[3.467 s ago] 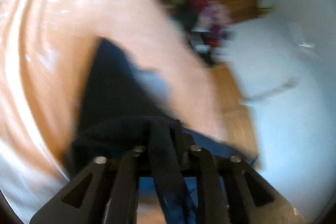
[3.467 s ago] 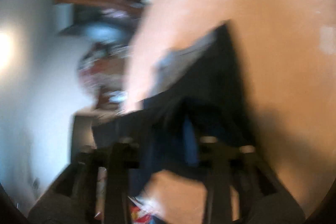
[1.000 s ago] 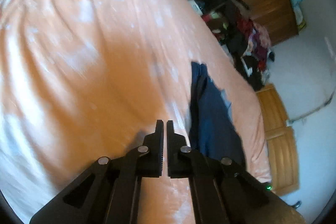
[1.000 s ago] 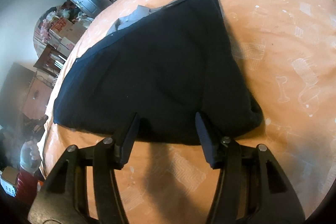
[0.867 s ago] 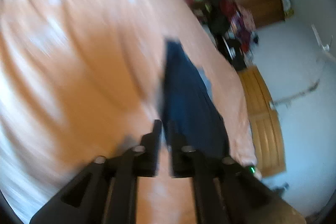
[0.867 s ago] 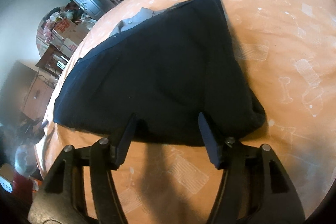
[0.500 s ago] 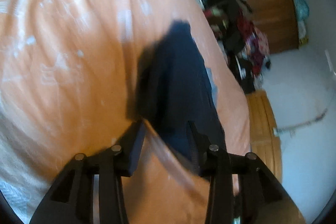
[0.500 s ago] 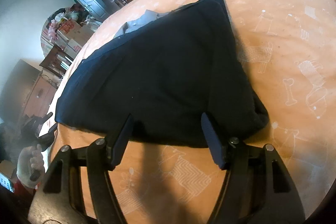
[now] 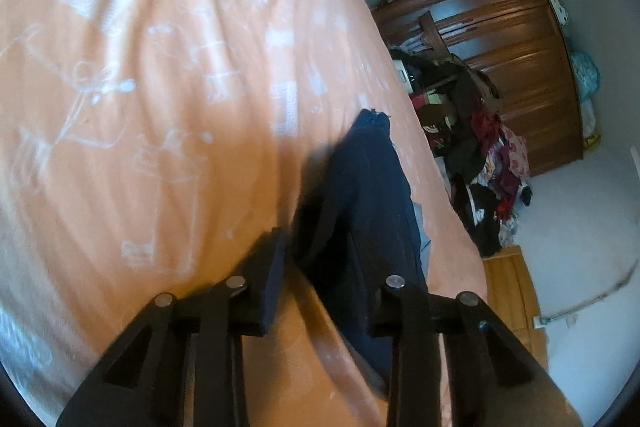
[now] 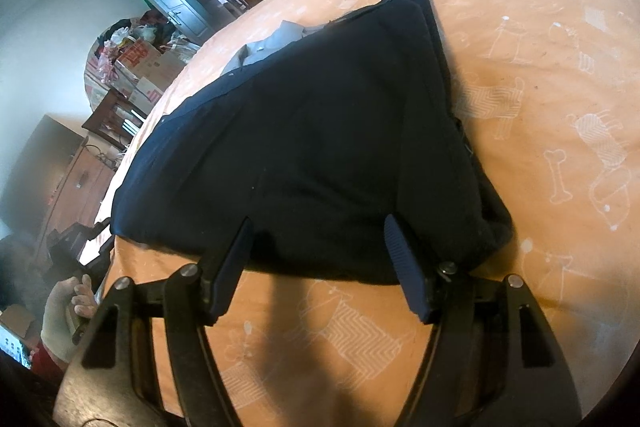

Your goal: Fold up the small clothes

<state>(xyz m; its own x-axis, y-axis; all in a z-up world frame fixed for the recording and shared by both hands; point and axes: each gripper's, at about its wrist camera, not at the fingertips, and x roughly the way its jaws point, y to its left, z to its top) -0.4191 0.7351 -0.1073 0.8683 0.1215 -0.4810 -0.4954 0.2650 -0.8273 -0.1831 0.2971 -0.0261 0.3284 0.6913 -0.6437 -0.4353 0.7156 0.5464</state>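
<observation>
The orange bedspread (image 10: 520, 75), printed with pale dogs and bones, fills most of both views and carries everything else. On it lies the dark navy garment (image 10: 320, 131), folded into a broad flat wedge; in the right wrist view it spans the centre, its narrow corner toward 1 o'clock and its thick rolled edge at 4 o'clock. A strip of grey lining (image 10: 272, 45) shows along its far edge at 11 o'clock. In the left wrist view the same navy garment (image 9: 368, 211) appears edge-on as a long band running from centre toward 5 o'clock.

A brown wooden wardrobe (image 9: 512, 59) stands at 2 o'clock in the left wrist view, with a heap of mixed clothes (image 9: 492, 163) piled before it at 3 o'clock. Cardboard boxes (image 10: 140, 67) sit at 10 o'clock in the right wrist view.

The right gripper (image 10: 320, 251) hovers over the garment's near edge at 6 o'clock, jaws spread wide and holding nothing. The left gripper (image 9: 320, 267) sits at the garment's near end, jaws likewise wide apart with the cloth lying between them, not pinched. A gloved hand (image 10: 64, 319) shows at 8 o'clock in the right wrist view.
</observation>
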